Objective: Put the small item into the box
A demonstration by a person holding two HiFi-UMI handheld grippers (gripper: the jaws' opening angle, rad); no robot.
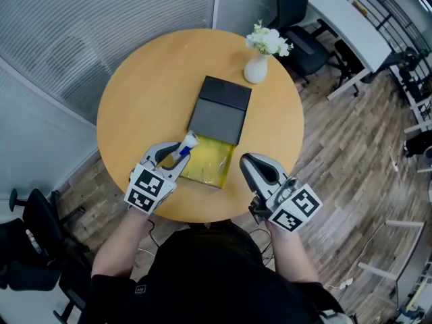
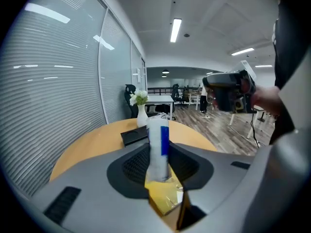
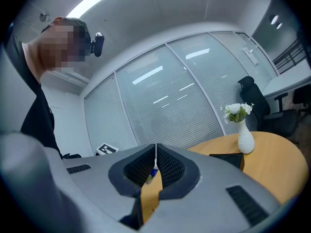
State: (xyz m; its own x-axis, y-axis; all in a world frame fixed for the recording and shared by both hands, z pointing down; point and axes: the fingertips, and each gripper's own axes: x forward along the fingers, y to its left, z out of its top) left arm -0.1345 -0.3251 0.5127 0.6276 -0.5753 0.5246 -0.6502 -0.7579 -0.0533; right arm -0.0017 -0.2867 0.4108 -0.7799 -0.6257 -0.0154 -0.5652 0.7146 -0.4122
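— How far was the task?
— About half. The left gripper (image 1: 178, 155) gripped the small tube (image 1: 184, 145) at the open box (image 1: 214, 168) edge, not yet dropped in. The right gripper (image 1: 251, 164) was closed and empty.

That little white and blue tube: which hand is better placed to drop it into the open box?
Left. The left gripper grips the tube at the edge of the open box. The right gripper is shut and empty, beside the box.
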